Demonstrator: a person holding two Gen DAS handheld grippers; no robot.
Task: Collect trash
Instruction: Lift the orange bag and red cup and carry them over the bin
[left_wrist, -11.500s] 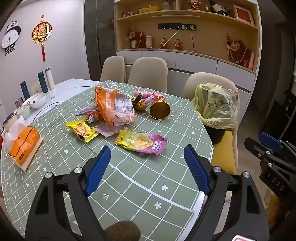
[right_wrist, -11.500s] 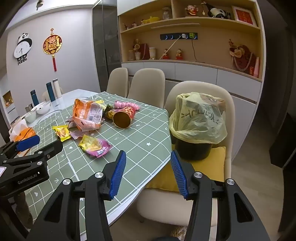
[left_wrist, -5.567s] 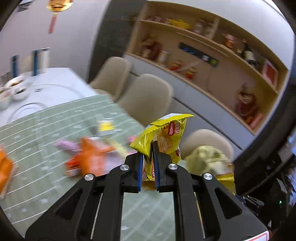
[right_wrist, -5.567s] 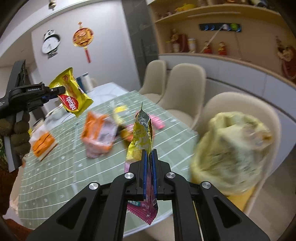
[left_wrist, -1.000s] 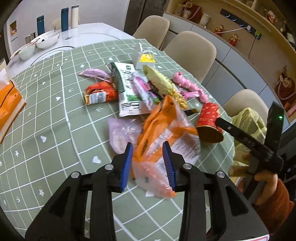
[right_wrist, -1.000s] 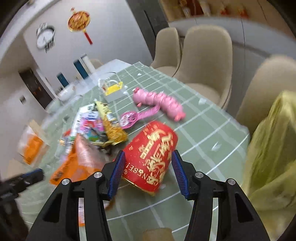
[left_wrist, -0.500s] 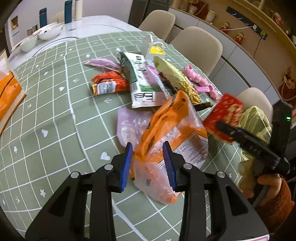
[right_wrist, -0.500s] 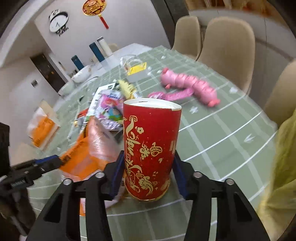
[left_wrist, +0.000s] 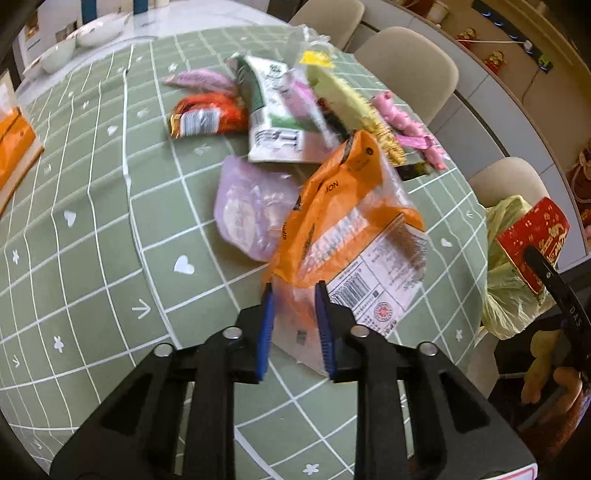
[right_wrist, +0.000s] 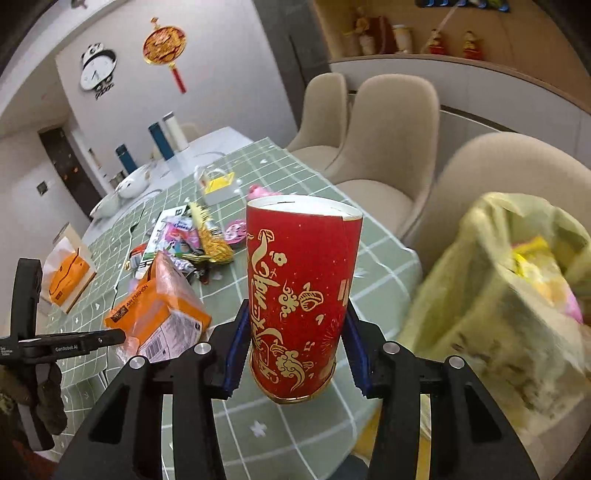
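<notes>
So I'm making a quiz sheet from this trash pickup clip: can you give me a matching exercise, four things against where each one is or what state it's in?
Column A
1. red tube
2. orange package
3. yellow trash bag
4. tissue box

Column B
a. lying on the green tablecloth, its near end between the left tongs
b. held upright off the table in the right tongs
c. at the far left edge of the table
d. beside the table, wrappers already inside

Pairs: 1-b, 2-a, 3-d, 4-c
</notes>
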